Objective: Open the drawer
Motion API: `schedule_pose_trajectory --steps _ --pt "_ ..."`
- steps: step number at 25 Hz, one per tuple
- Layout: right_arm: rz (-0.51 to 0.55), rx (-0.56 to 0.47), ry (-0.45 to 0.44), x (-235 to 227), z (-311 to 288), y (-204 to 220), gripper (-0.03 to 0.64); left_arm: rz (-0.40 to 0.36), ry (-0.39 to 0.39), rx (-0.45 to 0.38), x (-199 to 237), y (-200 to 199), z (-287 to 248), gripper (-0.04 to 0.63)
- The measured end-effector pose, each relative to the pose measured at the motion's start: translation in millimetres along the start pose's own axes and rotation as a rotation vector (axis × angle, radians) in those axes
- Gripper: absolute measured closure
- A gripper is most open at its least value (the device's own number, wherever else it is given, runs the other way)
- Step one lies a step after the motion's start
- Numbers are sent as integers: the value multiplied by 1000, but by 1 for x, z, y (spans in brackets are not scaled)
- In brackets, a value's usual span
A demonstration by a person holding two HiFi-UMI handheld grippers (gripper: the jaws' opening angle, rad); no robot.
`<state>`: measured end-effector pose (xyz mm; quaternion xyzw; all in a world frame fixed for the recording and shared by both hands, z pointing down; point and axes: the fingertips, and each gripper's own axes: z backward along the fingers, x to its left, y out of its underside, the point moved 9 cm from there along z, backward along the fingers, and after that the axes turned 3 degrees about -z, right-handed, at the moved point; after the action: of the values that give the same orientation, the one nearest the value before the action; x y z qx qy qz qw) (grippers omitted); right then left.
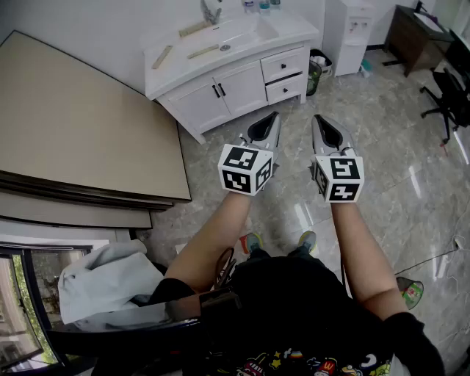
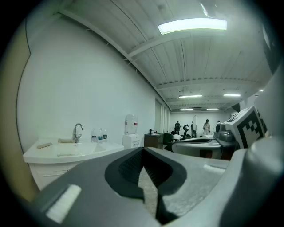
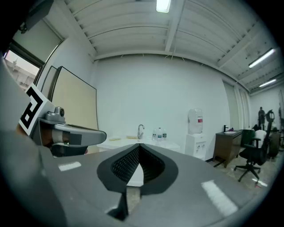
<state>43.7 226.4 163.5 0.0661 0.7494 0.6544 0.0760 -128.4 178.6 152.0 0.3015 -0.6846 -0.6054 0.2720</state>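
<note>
Left of the left fingers (image 2: 88, 186): a large beige board (image 1: 81, 125) leans at the wall.

Left gripper (image 1: 273, 117) is up in the air. Its fingers meet tip to tip with nothing between them. The only gap is the ribbed hollow behind the tips.

Right gripper (image 1: 318, 119) is just beside it, level with it and not touching. The right fingers (image 3: 204, 181) are likewise closed at the tips and empty.

Ahead of both pairs of fingers, well apart: a white vanity cabinet (image 1: 213, 92) with sink (image 1: 239, 31) and faucet (image 1: 211, 11). The upper drawer (image 1: 283, 64) and lower drawer (image 1: 286, 88) sit at the cabinet's right end, roughly straight ahead of the left fingers. Both are flush with the cabinet front. No finger touches either drawer.

Ahead of the right fingers, just right of the cabinet: a white water dispenser (image 1: 349, 26).

Farther right of the right fingers: a brown desk (image 1: 415, 33), then a black office chair (image 1: 449, 92).

Below the fingers: grey marbled floor tile (image 1: 382, 147).
</note>
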Motion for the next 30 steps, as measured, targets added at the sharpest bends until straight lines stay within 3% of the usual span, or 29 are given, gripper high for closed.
schedule_pose_trajectory --steps 13,22,26,30 --pt "-1 -14 -2 -17 -14 4 595 8 3 9 4 7 -19 595" --pt "30 18 -54 -67 -36 21 594 21 -36 12 2 18 -71 595" --pt "6 52 -53 -84 -71 38 594 31 -50 32 25 31 -94 595" --pt "1 89 -45 -84 -135 53 594 54 -48 58 84 49 -131 595"
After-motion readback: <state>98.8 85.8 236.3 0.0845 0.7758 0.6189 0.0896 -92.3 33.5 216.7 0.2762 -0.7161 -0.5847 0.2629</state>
